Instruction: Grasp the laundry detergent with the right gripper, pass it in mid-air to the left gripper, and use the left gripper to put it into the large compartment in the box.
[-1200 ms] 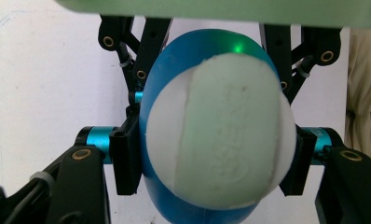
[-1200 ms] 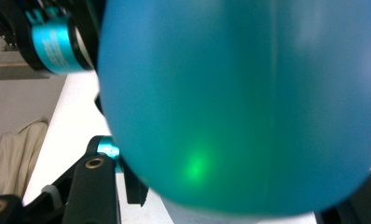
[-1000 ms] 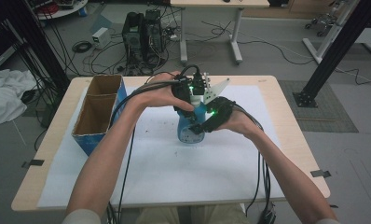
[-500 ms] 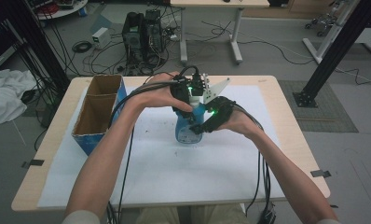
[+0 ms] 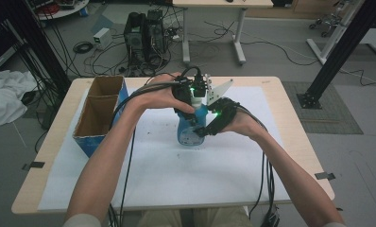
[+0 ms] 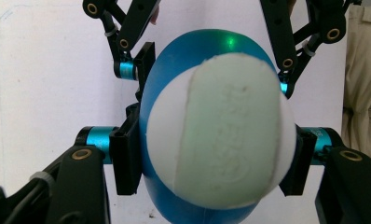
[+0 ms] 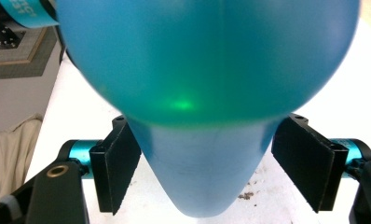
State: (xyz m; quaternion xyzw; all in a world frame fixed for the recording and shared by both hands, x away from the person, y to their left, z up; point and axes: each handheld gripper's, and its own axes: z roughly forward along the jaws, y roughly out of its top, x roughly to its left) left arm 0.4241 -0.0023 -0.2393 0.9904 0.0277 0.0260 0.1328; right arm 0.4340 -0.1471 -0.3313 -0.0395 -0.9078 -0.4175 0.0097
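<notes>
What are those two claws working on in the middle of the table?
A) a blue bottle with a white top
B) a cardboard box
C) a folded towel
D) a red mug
A: both claws sit around the blue bottle, the left claw clamped on its white top, the right claw standing loose at its lower body.

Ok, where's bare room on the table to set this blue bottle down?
Free: the white sheet between the forearms on the near side, and its right part toward the table edge. Crowded: the centre, where the left gripper and right gripper flank the blue bottle, and the left edge with the cardboard box.
</notes>
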